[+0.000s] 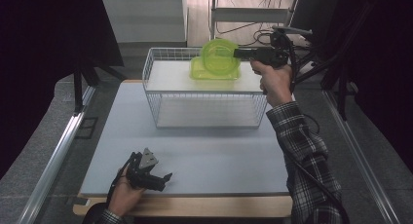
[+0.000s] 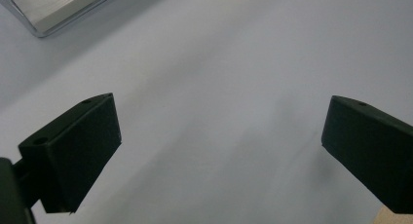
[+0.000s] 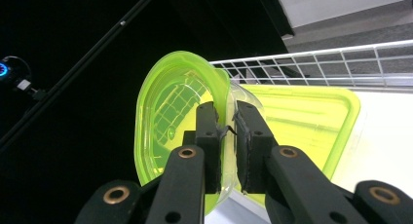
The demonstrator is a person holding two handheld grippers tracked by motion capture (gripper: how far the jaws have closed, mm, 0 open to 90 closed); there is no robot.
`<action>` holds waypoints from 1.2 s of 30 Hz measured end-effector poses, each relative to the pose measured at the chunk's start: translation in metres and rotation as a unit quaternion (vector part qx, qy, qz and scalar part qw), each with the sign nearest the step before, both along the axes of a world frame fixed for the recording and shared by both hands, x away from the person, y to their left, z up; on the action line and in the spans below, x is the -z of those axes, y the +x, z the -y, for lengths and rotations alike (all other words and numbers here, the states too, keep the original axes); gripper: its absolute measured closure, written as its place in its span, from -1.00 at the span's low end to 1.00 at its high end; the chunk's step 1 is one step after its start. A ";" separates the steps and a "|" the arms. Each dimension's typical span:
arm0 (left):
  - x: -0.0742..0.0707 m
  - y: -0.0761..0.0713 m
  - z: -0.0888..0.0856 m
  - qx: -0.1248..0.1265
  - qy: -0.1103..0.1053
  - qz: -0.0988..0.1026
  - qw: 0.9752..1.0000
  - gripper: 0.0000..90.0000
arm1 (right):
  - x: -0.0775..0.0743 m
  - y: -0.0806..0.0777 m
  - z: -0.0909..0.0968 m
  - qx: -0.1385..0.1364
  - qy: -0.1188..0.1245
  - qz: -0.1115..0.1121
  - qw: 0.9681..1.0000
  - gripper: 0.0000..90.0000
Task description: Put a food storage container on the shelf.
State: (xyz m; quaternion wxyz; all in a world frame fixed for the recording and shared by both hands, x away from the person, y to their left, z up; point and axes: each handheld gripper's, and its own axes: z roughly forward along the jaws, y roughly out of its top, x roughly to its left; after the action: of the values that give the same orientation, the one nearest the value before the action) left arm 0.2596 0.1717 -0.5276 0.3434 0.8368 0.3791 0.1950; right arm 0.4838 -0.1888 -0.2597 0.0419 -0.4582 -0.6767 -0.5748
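A round, translucent lime-green bowl is tipped on its side and held above the wire basket. My right gripper is shut on its rim, one jaw inside the bowl and one outside. Under it a flat rectangular lime-green container lies on the white board inside the basket. My left gripper rests near the table's front left corner, open, with only bare tabletop between its jaws.
The basket stands at the far middle of the pale grey table mat. An aluminium rail runs along the left side. Dark stands and cables stand behind and to the right of the basket.
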 end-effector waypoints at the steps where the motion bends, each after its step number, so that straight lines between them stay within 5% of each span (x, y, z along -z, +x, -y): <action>1: 0.000 0.000 0.000 -0.001 -0.001 0.000 1.000 -0.99 | 0.000 0.002 -0.001 0.002 -0.003 -0.002 1.000 0.81; 11: 0.001 0.000 0.001 0.001 0.007 -0.002 1.000 -0.99 | 0.003 0.016 -0.013 0.019 -0.025 -0.013 0.999 0.80; 27: 0.003 0.000 0.002 0.005 0.012 -0.006 1.000 -0.99 | 0.002 0.027 -0.023 0.065 -0.079 0.008 0.995 0.57; 36: 0.003 0.000 0.002 0.005 0.013 -0.006 1.000 -0.99 | 0.003 0.027 -0.027 0.059 -0.097 0.022 0.993 0.22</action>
State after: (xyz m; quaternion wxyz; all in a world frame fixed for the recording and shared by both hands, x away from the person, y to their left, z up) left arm 0.2600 0.1692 -0.5302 0.3314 0.8441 0.3744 0.1935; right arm 0.5110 -0.1620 -0.2630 -0.0520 -0.4864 -0.7018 -0.5180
